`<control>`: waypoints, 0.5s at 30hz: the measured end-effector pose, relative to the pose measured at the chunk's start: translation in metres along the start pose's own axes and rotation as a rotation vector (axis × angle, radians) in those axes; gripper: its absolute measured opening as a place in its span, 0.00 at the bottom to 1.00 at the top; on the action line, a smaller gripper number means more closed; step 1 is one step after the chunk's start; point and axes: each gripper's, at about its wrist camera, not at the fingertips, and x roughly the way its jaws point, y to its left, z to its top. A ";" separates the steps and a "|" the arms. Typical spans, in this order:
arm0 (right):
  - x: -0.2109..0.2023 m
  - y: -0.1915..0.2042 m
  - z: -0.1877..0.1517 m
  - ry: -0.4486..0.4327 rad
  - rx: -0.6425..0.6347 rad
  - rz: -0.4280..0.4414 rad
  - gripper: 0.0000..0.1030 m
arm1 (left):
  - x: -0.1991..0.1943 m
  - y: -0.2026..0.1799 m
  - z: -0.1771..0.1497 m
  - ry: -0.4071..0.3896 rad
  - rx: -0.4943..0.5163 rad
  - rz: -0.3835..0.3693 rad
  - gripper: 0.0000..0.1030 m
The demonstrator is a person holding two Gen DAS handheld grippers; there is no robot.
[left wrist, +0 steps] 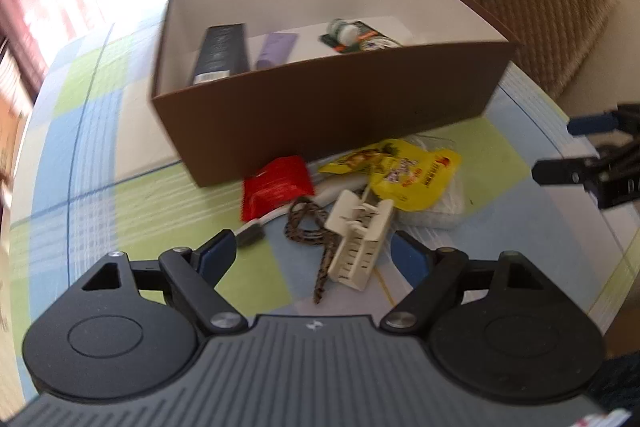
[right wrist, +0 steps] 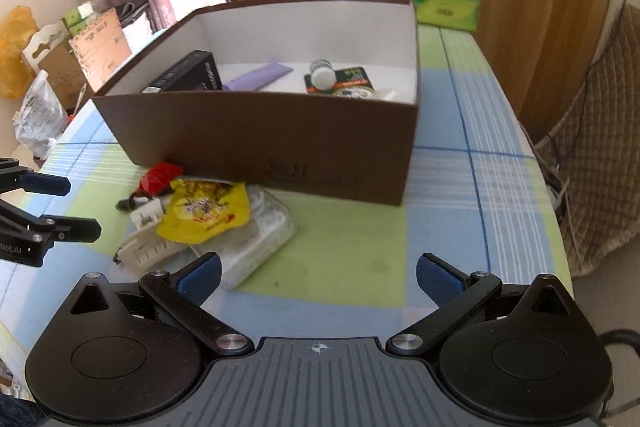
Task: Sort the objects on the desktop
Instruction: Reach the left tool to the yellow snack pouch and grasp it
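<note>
Left wrist view: our left tool [left wrist: 314, 253] hangs spread apart, the cream slotted clip [left wrist: 358, 239] at twelve o'clock between its fingers. Our right tool [right wrist: 318, 273] gapes over bare desk [right wrist: 440, 187], the yellow packet [right wrist: 204, 213] at ten o'clock, brown box [right wrist: 260, 143] beyond.

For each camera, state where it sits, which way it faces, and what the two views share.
Left wrist: on the left gripper, facing the brown box over the clutter pile; own open fingers below, right gripper at the right edge.
Right wrist: on the right gripper, facing the box from its right; left gripper at the left edge.
Shared: box, yellow packet, checked tablecloth.
</note>
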 end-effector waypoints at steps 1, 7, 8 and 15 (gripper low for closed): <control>0.000 -0.002 -0.002 0.003 0.007 -0.005 0.98 | 0.002 -0.005 0.000 -0.004 0.032 -0.001 0.79; -0.003 -0.024 -0.012 0.027 0.077 -0.043 0.98 | 0.022 -0.047 -0.002 -0.033 0.304 0.025 0.79; -0.004 -0.028 -0.013 0.032 0.091 -0.047 0.98 | 0.027 -0.054 -0.004 -0.040 0.360 0.039 0.79; -0.010 -0.049 -0.029 0.054 0.170 -0.080 0.98 | 0.065 -0.083 -0.004 -0.049 0.616 0.143 0.71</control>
